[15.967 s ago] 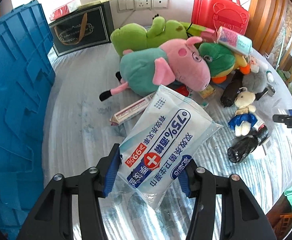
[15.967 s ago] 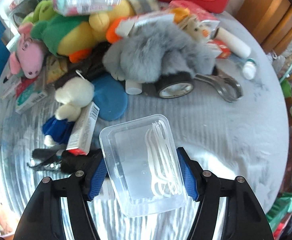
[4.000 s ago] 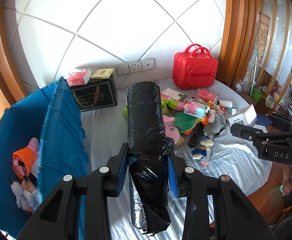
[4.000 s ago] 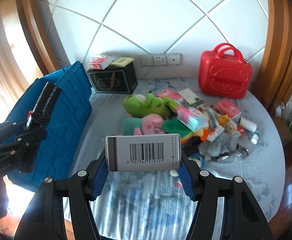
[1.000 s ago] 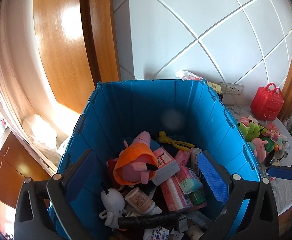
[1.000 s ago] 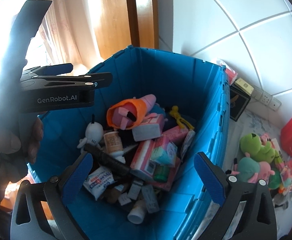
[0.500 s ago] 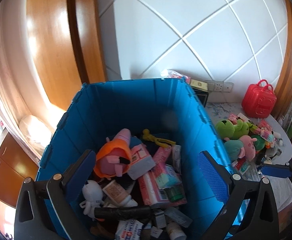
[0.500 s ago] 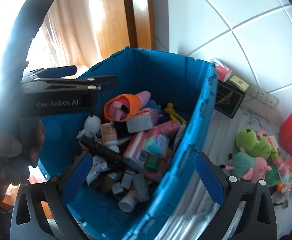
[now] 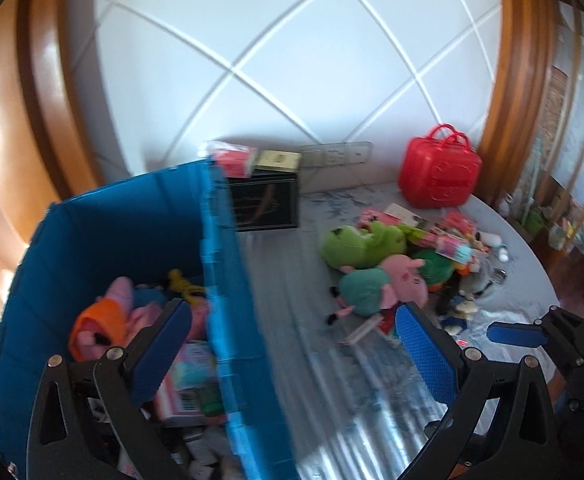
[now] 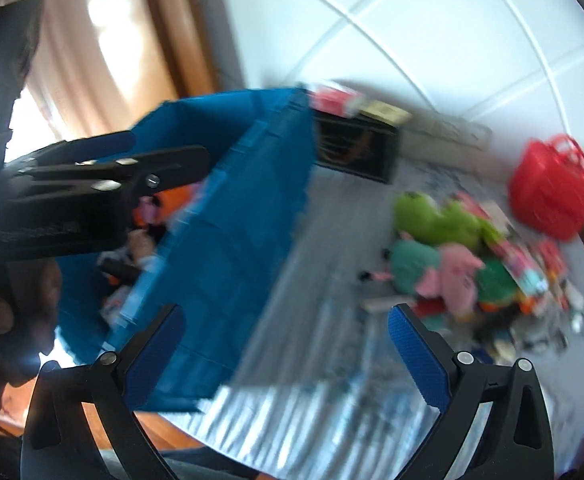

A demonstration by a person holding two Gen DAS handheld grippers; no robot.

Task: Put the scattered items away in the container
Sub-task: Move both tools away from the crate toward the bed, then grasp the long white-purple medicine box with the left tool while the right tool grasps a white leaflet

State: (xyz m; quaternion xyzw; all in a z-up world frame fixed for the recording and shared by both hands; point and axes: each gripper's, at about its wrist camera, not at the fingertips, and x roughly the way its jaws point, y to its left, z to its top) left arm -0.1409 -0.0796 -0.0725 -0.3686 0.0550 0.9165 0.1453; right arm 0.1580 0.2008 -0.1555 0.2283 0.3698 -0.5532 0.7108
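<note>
A round table with a pale patterned cloth (image 9: 331,380) carries a tall blue plastic crate (image 9: 228,288) part-filled with toys; a heap of plush toys and packets (image 9: 395,276) lies well apart. Left gripper (image 9: 292,344) and right gripper (image 10: 284,344) both gape, empty.

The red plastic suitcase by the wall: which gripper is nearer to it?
Right. The right gripper reaches over the table toward the red plastic suitcase; the left gripper hangs at the blue plastic crate, farther away.
</note>
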